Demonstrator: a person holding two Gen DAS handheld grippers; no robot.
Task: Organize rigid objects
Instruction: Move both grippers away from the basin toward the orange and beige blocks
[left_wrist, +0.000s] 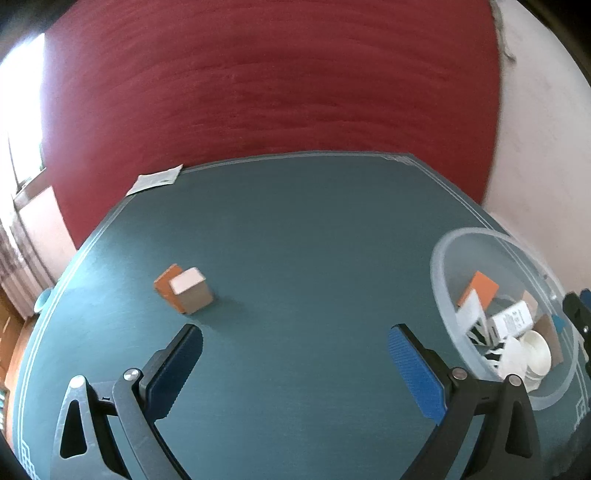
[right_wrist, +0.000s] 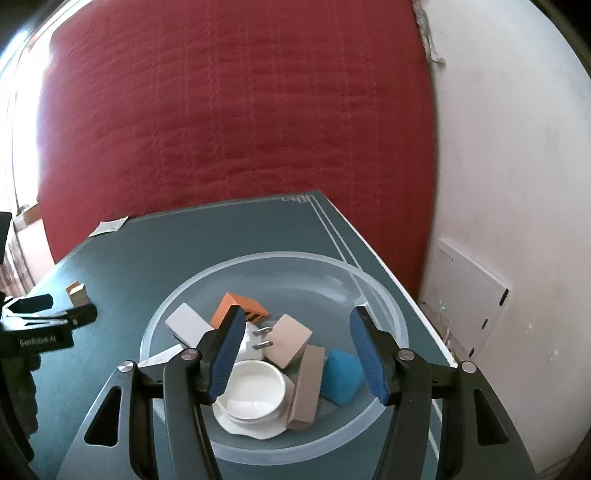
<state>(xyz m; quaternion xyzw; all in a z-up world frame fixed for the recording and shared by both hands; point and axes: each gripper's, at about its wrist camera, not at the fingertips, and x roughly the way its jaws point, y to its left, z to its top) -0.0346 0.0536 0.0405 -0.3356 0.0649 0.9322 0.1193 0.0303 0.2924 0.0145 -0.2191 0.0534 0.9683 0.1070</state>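
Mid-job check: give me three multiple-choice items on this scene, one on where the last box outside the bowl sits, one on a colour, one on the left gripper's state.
1. Where is the orange and beige box?
A. in the bowl
B. on the table, ahead of the left gripper
C. between the right gripper's pads

2. What colour is the wedge-shaped block in the clear bowl?
A. blue
B. yellow
C. green

3. How does the left gripper stand?
A. shut on a box
B. shut, empty
C. open, empty

Answers: 1 B, it stands on the green table beyond the fingertips. 2 A, it is plainly blue. 3 C, only bare table lies between its wide-spread pads.
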